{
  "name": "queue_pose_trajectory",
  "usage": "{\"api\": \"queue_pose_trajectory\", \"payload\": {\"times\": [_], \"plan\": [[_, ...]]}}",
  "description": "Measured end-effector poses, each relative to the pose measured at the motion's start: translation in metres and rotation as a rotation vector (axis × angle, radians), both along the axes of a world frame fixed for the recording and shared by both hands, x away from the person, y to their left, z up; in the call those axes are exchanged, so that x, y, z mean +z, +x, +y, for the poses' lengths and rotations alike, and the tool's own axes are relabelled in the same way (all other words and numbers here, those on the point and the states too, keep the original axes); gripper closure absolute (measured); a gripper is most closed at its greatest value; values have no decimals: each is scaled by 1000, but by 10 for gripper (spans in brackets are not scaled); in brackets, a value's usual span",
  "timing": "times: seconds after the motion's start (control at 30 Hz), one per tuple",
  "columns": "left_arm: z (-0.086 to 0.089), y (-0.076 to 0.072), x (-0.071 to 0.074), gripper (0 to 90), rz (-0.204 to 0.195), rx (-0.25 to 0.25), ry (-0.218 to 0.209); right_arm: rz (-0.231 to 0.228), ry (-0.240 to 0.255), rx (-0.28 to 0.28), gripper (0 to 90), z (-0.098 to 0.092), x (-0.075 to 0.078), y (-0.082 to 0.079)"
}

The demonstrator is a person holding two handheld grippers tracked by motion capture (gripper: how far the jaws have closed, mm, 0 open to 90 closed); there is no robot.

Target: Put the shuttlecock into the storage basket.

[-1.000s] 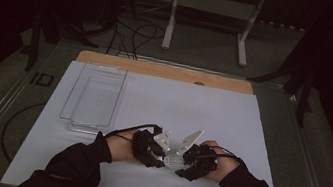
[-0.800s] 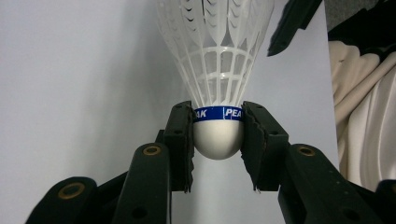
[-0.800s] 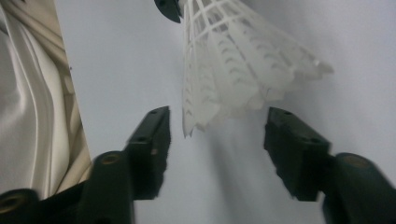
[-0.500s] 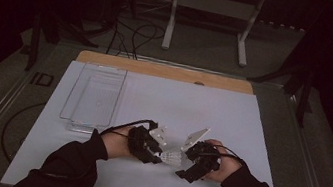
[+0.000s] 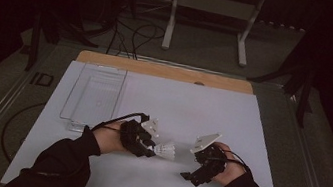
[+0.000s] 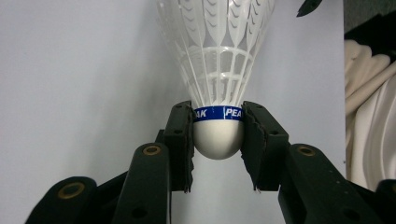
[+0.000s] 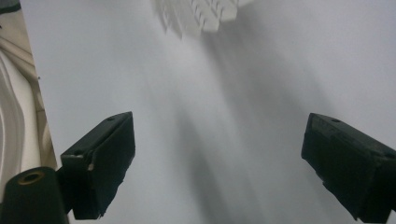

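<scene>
The shuttlecock (image 6: 218, 79) was gripped at its cork by the left gripper (image 6: 217, 140) near the white table's (image 5: 202, 109) near edge — feather tips cut off; the right gripper (image 7: 217, 163), jaws just spread, was held empty — dark room beyond.

A white shuttlecock (image 6: 218, 88) with a blue-banded cork base lies level just above the white sheet, skirt rightward.
</scene>
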State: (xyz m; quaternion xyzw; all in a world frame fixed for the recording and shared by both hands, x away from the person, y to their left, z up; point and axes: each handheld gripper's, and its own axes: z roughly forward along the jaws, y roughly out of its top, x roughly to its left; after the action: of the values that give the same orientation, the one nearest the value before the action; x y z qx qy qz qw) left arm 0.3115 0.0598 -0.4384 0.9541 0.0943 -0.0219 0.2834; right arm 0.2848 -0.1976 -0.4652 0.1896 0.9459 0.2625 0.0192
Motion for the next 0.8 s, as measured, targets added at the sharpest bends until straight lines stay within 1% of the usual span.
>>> {"api": "queue_pose_trajectory", "payload": {"times": [0.07, 0.1, 0.13, 0.17, 0.2, 0.27, 0.3, 0.33, 0.37, 0.47, 0.5, 0.53, 0.6, 0.73, 0.8], "plan": [[2, 1, 2, 659, -3, 6, 4, -8, 19, -3, 98, -5, -1, -2], [2, 1, 3, 659, 3, 10, 4, -8, 28, -7, 98, -6, -1, -3], [3, 1, 4, 659, 6, 14, 4, -18, 36, -9, 99, -9, -1, -4], [4, 1, 5, 659, 1, 13, 5, -18, 43, -12, 98, -11, -1, -4], [5, 2, 6, 659, 5, 15, 4, -20, 53, -12, 98, -14, -2, -5], [6, 2, 8, 659, 7, 23, 4, -23, 56, -17, 98, -16, -3, -6], [7, 3, 9, 659, 15, 32, 6, -24, 56, -17, 98, -18, -3, -6], [8, 3, 10, 659, 16, 34, 5, -32, 52, -24, 98, -20, -5, -7], [9, 3, 11, 659, 17, 37, 6, -29, 53, -26, 98, -21, -5, -7], [10, 4, 13, 659, 26, 45, 10, -58, 62, -41, 98, -27, -9, -9], [12, 3, 14, 659, 20, 46, 13, -63, 68, -43, 98, -29, -11, -9], [13, 4, 15, 659, 25, 52, 16, -63, 74, -43, 98, -32, -12, -9], [15, 4, 17, 659, 21, 53, 12, -61, 66, -58, 98, -36, -15, -10], [22, 4, 22, 659, 14, 72, 9, -66, 61, -70, 98, -42, -20, -13], [26, 5, 24, 658, 16, 90, 9, -73, 72, -83, 98, -45, -22, -14]]}}
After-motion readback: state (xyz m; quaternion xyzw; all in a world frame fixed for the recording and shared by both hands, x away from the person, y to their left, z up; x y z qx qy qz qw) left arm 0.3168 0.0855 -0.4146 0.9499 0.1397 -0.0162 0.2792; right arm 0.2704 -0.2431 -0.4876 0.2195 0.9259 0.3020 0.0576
